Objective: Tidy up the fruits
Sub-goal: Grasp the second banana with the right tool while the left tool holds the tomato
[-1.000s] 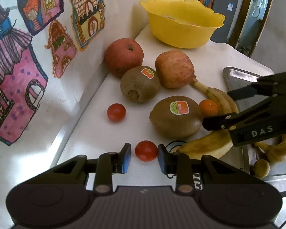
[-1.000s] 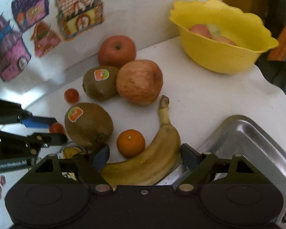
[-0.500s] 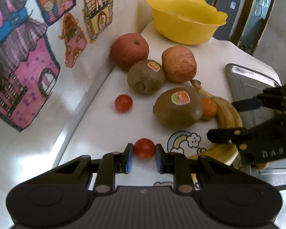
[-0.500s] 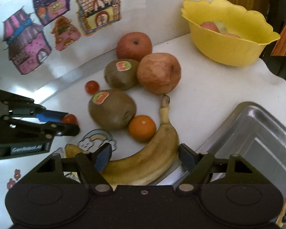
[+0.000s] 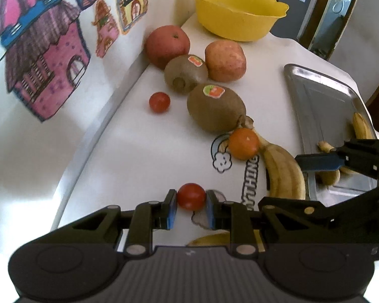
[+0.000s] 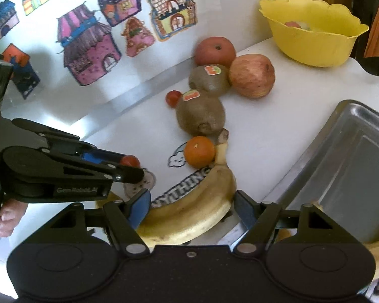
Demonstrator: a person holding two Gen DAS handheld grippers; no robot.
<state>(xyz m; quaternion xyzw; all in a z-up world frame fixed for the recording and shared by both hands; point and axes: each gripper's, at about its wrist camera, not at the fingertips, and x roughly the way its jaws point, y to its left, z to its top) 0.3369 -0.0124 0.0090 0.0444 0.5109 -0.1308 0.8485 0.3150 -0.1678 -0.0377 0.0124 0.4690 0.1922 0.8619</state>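
My left claw (image 5: 191,205) has its blue pads pressed on either side of a cherry tomato (image 5: 191,196), low in the centre of the left wrist view; from the right wrist camera the same tomato (image 6: 130,161) peeks out at the tip of that claw, left of centre. It is round, so I read no long axis on it.

My right claw (image 6: 189,208) stands spread apart around the big banana (image 6: 189,210), whose long axis runs from the lower left of that frame up toward the centre, stem end pointing up at the small orange (image 6: 199,152). I cannot tell whether the pads touch the banana. It lies on the white tabletop (image 6: 278,126) just beside the metal tray (image 6: 353,151) at the right.

Above the orange, a stickered kiwi (image 6: 200,115) touches it, its long axis tilted toward the upper left. A second kiwi (image 6: 209,78) sits higher, against a pale apple (image 6: 251,75) and a red apple (image 6: 215,50). A second cherry tomato (image 6: 173,98) rests just left of the kiwis. The yellow bowl (image 6: 313,48) occupies the upper right with fruit inside. In the left wrist view, small bananas (image 5: 362,127) lie in the tray at the right edge.
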